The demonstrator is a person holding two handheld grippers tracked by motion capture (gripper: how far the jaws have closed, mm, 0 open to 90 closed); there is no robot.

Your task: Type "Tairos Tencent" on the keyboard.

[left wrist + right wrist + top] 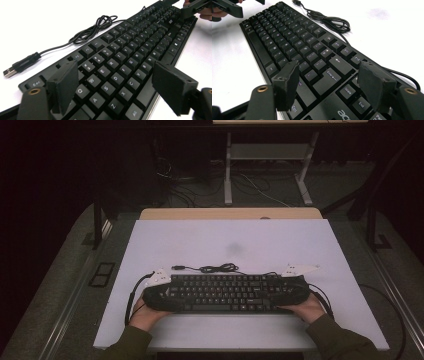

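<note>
The high view is dim and soft: the white-topped desk (240, 237) is the one lit area, tinted faintly violet, and the room around it sinks into near black. In both gripper views the desk surface glares to blank white, while the black plastic keyboard (120, 62) stays crisp nearby and blurs at its far end.
</note>
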